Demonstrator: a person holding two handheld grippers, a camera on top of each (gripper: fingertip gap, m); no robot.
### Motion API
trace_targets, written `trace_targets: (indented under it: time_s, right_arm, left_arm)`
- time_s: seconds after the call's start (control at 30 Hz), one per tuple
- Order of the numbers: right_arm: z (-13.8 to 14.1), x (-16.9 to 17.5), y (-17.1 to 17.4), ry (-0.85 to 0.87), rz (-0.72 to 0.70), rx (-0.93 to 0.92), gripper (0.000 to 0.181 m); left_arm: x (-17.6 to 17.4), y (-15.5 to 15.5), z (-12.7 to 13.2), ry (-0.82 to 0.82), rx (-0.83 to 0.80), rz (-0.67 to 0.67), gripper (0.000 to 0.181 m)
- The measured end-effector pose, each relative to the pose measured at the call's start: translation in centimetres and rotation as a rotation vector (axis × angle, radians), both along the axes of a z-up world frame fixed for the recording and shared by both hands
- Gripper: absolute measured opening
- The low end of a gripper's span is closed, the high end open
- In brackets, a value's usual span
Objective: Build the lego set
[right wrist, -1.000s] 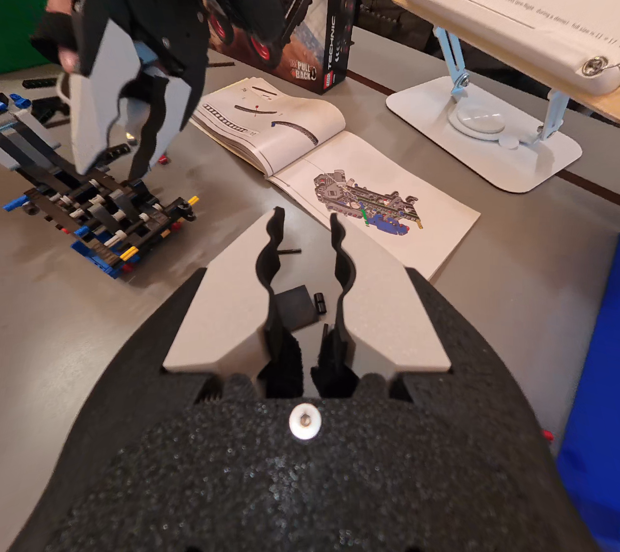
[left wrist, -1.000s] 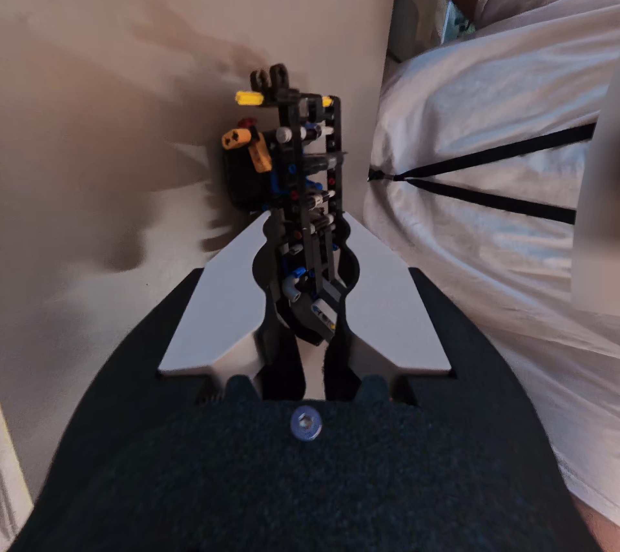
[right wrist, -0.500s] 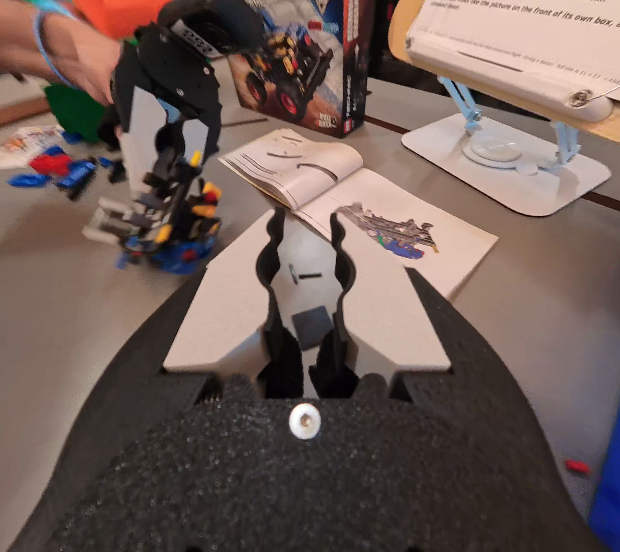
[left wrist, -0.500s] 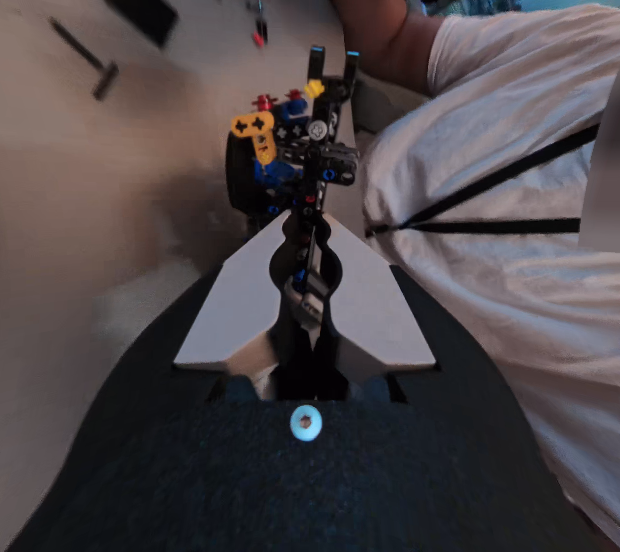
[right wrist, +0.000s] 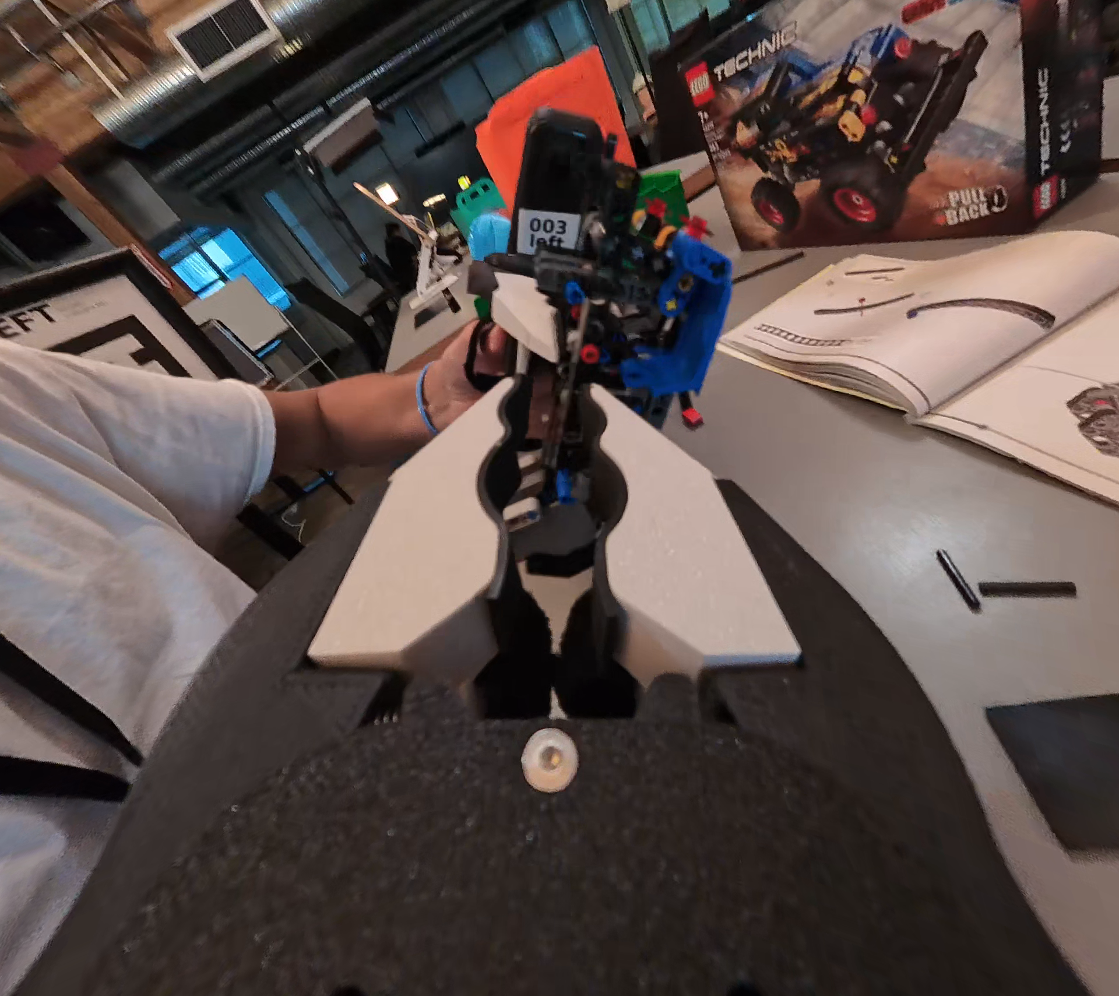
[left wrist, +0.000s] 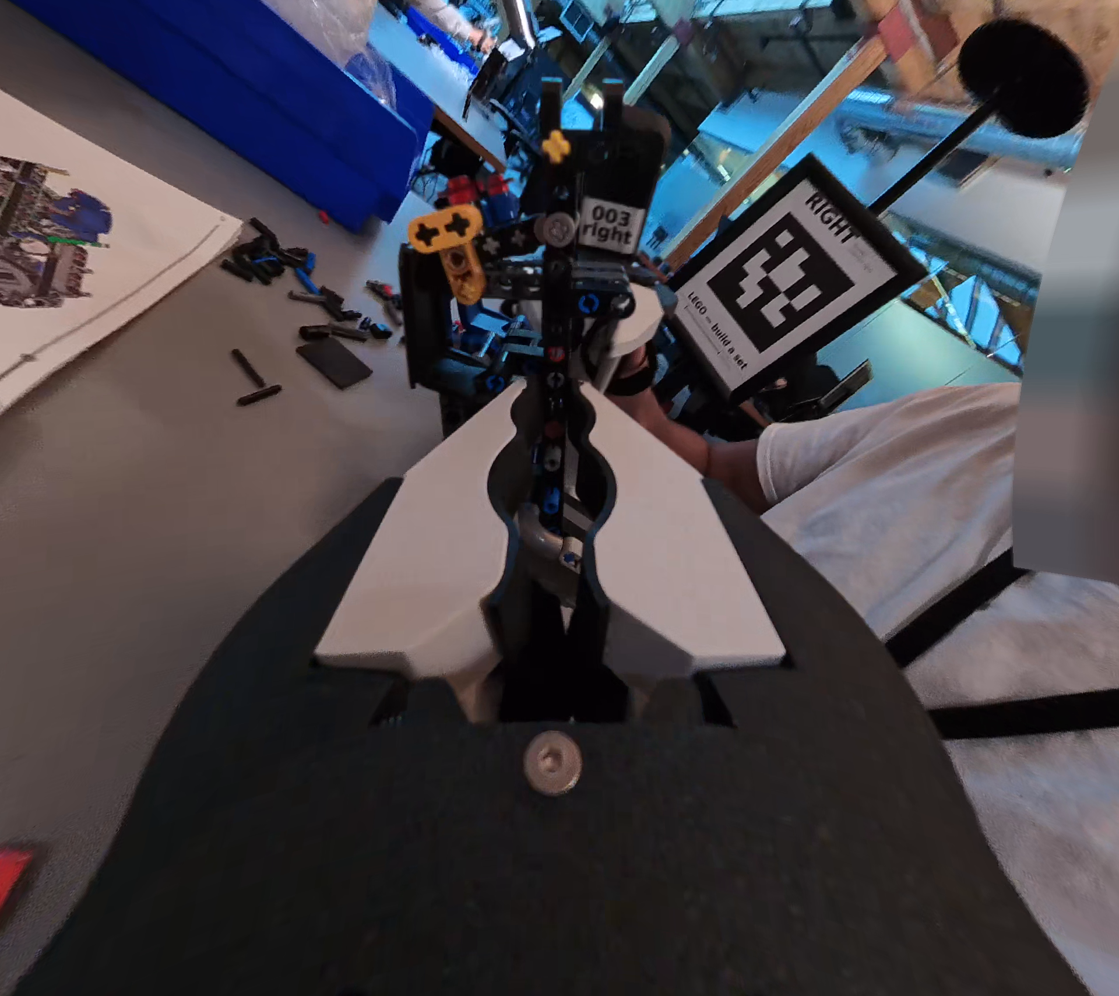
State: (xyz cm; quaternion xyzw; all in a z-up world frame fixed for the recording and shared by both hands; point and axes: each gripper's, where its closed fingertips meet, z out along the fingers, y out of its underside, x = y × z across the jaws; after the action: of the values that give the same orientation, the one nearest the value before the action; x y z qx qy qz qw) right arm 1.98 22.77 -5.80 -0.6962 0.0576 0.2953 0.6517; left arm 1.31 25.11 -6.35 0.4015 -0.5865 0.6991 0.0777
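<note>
Above the grey desk [right wrist: 848, 482], the half-built lego model [left wrist: 545, 289] hangs in the air, gripped from opposite ends by both tools. Left tool [left wrist: 552, 458] is closed tight on a thin black beam of the model. Right tool [right wrist: 552, 440] also seems clamped on the model's frame, though blur makes the contact hard to judge. An open instruction booklet [right wrist: 944, 325] lies to the right, the set's box [right wrist: 896, 77] beyond it. Loose black pins [left wrist: 303, 295] lie scattered on the desk.

Lettered sticker [right wrist: 548, 234] on left gripper [left wrist: 551, 392]; same on right gripper [right wrist: 551, 398]; marker board [left wrist: 787, 270]; printed set box [right wrist: 878, 77].
</note>
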Motion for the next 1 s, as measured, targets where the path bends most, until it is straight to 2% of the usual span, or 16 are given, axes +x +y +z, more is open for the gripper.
trace_targets:
  time_s: [0.2,0.4,0.77,0.87,1.0]
  right_arm:
    - [-1.1,-1.1,0.8,0.003,0.047,-0.003,0.007]
    - [-2.1,-2.3,0.5,0.023,0.171,-0.044,0.007]
    - [-3.2,-1.6,1.0,0.05,0.142,-0.119,0.007]
    - [-2.6,-0.8,0.8,0.051,0.103,-0.084,0.01]
    - [-2.6,-1.0,0.6,0.049,0.119,-0.077,0.007]
  left_arm:
    - [-1.2,-0.3,-0.5,0.001,-0.089,0.003,0.005]
    - [-2.4,-0.7,-1.4,-0.045,-0.013,0.008,0.005]
    - [-1.8,-0.3,-2.6,-0.005,-0.01,0.017,0.005]
    - [-2.0,-0.5,-3.5,-0.001,0.029,-0.003,0.005]
    - [-2.2,-1.0,-3.5,-0.005,0.027,-0.022,0.005]
